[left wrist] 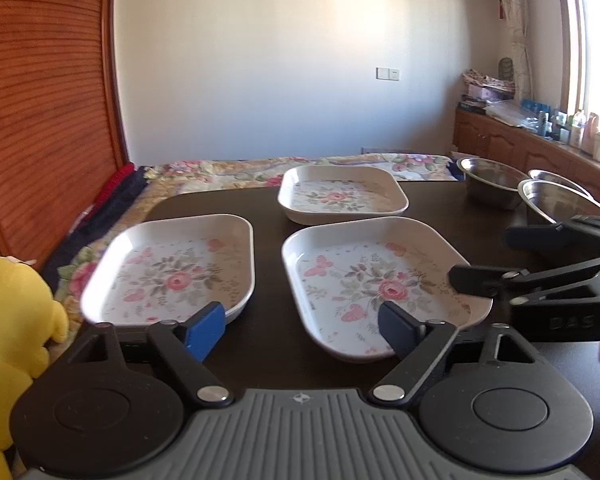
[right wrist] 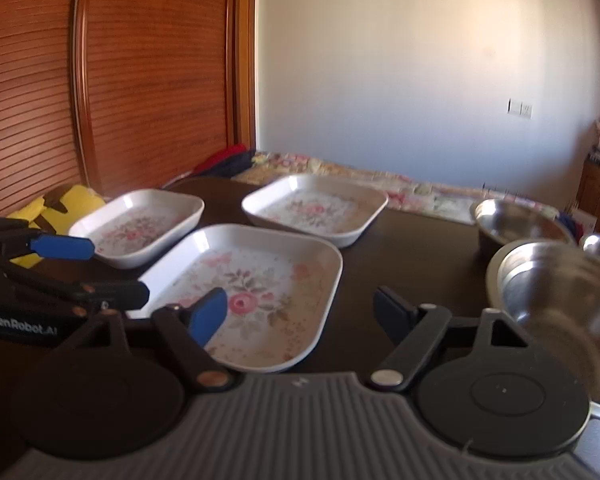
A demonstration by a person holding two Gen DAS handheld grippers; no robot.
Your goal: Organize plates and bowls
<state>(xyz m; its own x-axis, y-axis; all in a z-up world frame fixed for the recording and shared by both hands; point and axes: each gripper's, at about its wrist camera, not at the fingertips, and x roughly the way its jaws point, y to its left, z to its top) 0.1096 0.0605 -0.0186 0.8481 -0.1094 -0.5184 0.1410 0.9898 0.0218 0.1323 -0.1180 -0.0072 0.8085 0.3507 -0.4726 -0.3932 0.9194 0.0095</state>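
1. From my remote seat, daylight pours in from the window [left wrist: 592,40] at the far right of the left wrist view; it blows out to white there.
2. A warm bright patch lies across the pale wall [left wrist: 360,20], fading toward the left.
3. The dark bench [left wrist: 268,280] stays dim, and I see soft shadows beneath the floral plates [left wrist: 380,280].
4. The steel bowls [left wrist: 488,176] carry small glints on their rims.
5. Fisheye bending curves the wooden shutter door [right wrist: 140,80] strongly at the edges, and the corners go black.
6. The right wrist view is softer overall; the nearest steel bowl [right wrist: 556,292] smears with blur.
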